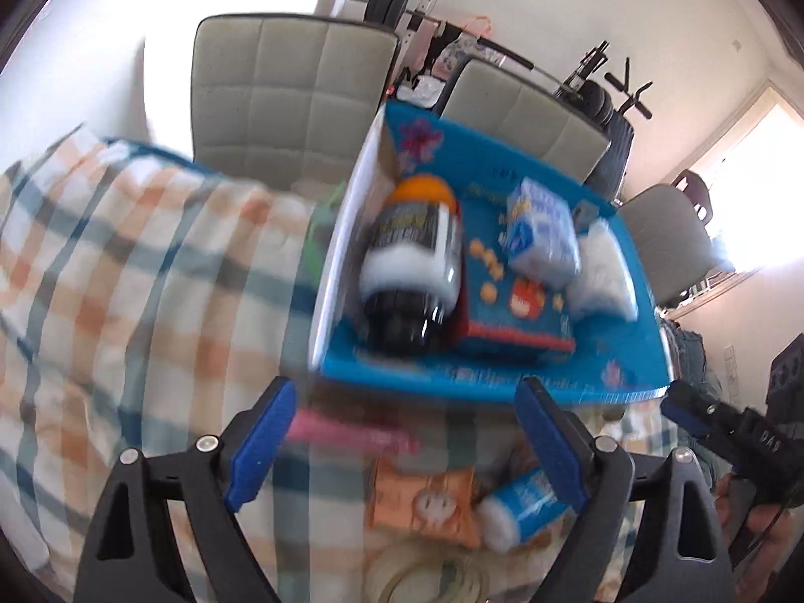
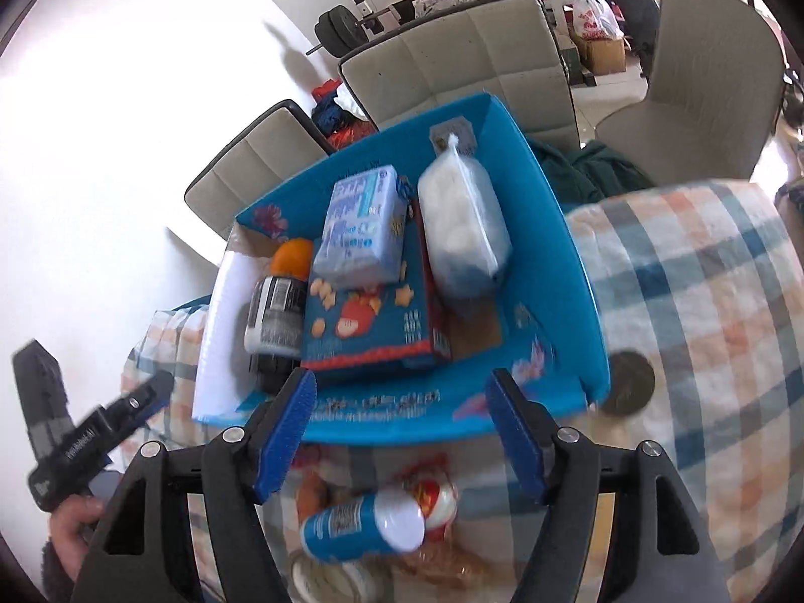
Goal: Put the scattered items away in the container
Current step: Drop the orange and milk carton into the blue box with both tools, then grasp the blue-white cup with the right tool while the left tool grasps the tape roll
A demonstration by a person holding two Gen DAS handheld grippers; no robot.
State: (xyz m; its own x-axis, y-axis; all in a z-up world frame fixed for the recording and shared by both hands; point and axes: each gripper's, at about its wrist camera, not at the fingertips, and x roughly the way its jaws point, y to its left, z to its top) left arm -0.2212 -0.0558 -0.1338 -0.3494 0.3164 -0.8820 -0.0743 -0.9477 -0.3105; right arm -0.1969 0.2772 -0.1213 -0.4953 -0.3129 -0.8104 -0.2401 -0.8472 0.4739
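Left gripper (image 1: 402, 444): your jaws gape, holding nothing, near the blue box (image 1: 502, 377).
Right gripper (image 2: 402, 432): yours stands part-open, empty, at the box's near rim.

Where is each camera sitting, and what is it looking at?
Left wrist: rides the left gripper, looking down at the blue box; the person's other hand shows.
Right wrist: rides the right gripper, facing the same box; a hand shows.
Shared: box, dark bottle, blue-and-white bottle, checked cloth.
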